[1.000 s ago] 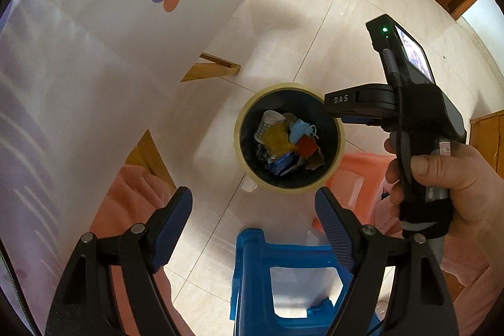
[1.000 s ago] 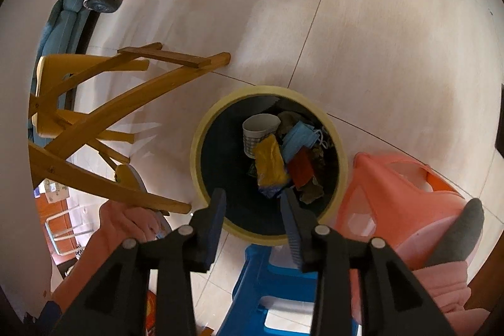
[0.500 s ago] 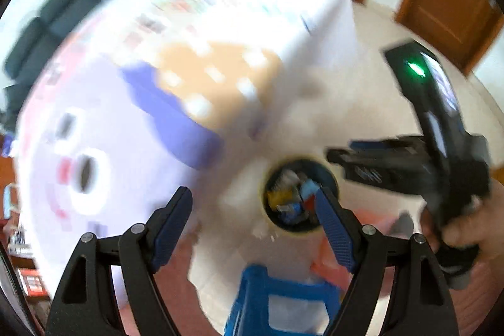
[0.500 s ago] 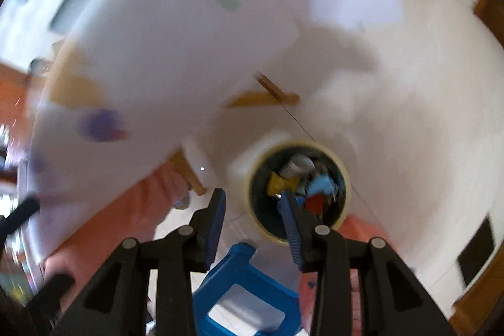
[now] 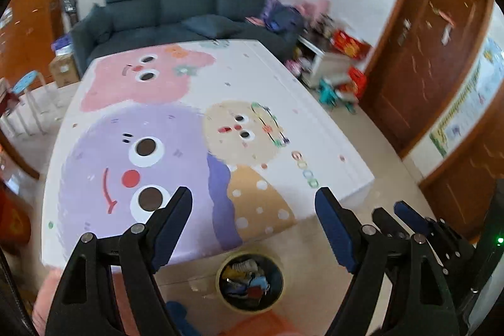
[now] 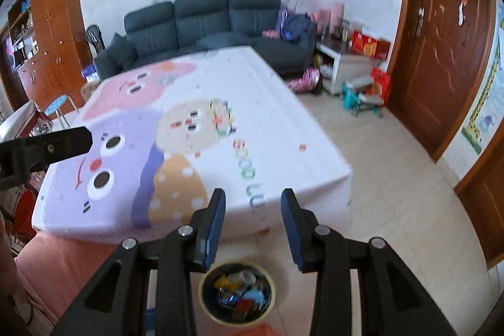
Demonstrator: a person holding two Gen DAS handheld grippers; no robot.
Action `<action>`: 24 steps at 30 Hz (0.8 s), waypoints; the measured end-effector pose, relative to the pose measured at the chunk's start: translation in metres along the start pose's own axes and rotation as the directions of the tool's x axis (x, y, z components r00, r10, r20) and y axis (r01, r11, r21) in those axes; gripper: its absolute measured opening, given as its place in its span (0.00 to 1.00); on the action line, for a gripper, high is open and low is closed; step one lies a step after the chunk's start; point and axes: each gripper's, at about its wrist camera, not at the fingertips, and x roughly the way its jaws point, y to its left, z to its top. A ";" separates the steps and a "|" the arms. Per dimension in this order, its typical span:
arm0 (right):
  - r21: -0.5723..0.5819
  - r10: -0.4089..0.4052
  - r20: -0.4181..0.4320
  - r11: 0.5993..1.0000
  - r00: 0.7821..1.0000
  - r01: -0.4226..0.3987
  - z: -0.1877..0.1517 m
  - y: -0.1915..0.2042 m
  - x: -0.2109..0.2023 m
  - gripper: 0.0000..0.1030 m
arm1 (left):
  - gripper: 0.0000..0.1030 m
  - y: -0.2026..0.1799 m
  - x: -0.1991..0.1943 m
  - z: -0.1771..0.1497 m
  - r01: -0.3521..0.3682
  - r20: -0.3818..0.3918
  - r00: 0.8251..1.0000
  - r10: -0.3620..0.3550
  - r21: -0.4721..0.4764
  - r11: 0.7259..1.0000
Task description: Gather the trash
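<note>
A round bin [image 5: 250,282] with a yellow rim stands on the floor by the table's near edge, holding mixed trash. It also shows in the right wrist view [image 6: 238,293]. My left gripper [image 5: 253,211] is open wide and empty, raised above the table edge. My right gripper [image 6: 253,210] is open and empty, high above the bin; it shows at the right in the left wrist view [image 5: 395,216]. I see no loose trash on the table.
A table [image 5: 283,90] with a cartoon-print cloth fills the middle of both views [image 6: 283,115]. A dark sofa [image 5: 189,8] stands behind it. Toys and boxes [image 5: 340,74] lie by a wooden door [image 5: 425,52]. A blue stool [image 5: 176,317] stands near the bin.
Both grippers have swung up from looking down into the bin to facing across the table and room. Both jaws stay open as before.
</note>
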 end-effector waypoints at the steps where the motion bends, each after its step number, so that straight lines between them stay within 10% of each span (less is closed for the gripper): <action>1: 0.005 0.009 0.004 1.000 1.000 -0.009 0.002 -0.003 -0.001 0.36 | 0.76 -0.001 -0.002 -0.003 -0.020 0.019 1.000 0.020 -0.009 1.000; 24: -0.051 0.135 0.009 0.990 0.991 -0.134 -0.014 0.017 -0.002 0.44 | 0.76 -0.024 0.020 -0.052 -0.139 -0.038 0.990 0.139 0.001 0.990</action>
